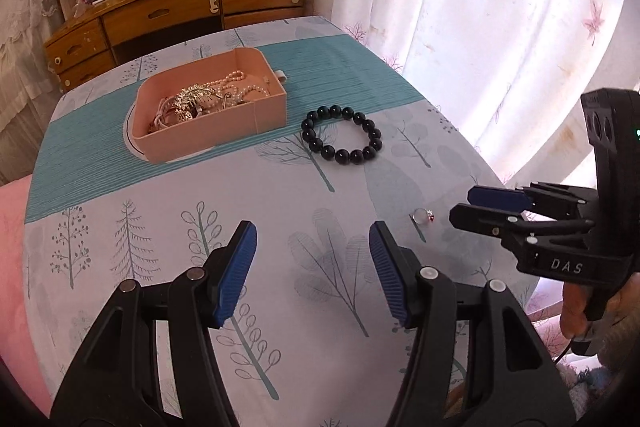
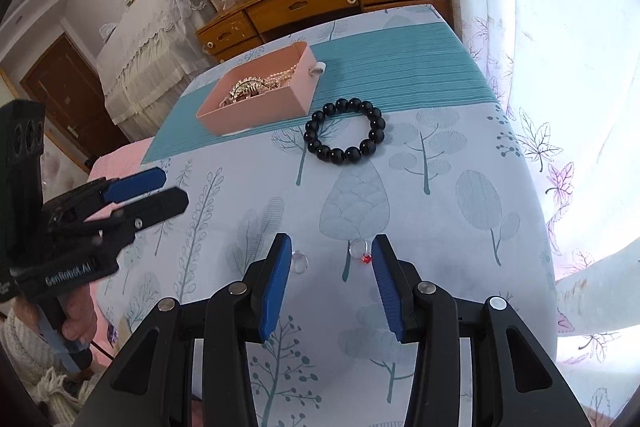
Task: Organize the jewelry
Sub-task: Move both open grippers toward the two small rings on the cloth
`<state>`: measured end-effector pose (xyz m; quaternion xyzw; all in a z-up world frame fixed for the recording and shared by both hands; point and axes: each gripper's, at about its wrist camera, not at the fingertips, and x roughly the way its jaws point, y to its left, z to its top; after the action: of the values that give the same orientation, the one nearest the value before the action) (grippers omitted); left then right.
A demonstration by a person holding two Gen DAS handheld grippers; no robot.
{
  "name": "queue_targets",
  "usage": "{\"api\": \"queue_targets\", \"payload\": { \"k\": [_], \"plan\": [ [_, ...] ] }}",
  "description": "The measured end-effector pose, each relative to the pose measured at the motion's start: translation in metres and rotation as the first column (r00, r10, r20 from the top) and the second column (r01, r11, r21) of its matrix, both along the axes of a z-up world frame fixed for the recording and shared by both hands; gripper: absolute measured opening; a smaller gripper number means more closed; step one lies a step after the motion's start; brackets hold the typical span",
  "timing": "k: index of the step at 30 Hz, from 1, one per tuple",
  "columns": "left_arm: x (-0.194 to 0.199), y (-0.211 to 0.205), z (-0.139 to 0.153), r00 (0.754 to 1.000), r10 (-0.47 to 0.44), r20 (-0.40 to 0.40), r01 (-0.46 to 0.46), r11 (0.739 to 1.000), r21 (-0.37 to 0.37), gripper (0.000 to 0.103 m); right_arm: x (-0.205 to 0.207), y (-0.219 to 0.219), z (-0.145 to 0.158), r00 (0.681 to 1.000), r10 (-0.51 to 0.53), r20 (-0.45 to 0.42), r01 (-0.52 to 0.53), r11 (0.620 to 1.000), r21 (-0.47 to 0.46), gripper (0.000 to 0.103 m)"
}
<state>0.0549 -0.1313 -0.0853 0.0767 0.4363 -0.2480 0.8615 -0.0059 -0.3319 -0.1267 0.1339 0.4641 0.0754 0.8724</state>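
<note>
While the left tongs [image 1: 312,271] hover wide over the tablecloth [image 1: 280,211], the right tongs [image 2: 330,281] gape around the ring [image 2: 360,254].

My left wrist camera sits low behind my left gripper [image 1: 312,275], facing forward over the tablecloth [image 1: 280,207] toward the wooden desk [image 1: 176,7]; my right gripper [image 1: 464,205] enters at its right edge. My right wrist camera looks the same way, close above the ring [image 2: 360,253]. Both views share the pink box [image 1: 212,107] and black bead bracelet [image 2: 344,131].
</note>
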Motion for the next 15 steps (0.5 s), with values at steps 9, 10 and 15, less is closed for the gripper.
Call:
{"api": "queue_targets", "payload": {
  "k": [9,10,15],
  "plan": [
    [-0.021,-0.009,-0.016,0.999,-0.035,-0.008,0.035,0.999,0.031,0.056,0.0,-0.003,-0.011,0.998,0.054,-0.011,-0.054,0.997,-0.051,0.042],
    [-0.021,-0.008,-0.018,0.999,-0.037,-0.011,0.038,0.999,0.031,0.056,0.0,-0.003,-0.013,0.998,0.059,-0.013,-0.059,0.996,-0.059,0.042],
    [-0.024,-0.003,-0.025,0.999,-0.042,-0.025,0.043,0.998,0.034,0.056,0.0,-0.004,-0.022,0.995,0.098,-0.016,-0.1,0.99,-0.101,0.042]
  ]
}}
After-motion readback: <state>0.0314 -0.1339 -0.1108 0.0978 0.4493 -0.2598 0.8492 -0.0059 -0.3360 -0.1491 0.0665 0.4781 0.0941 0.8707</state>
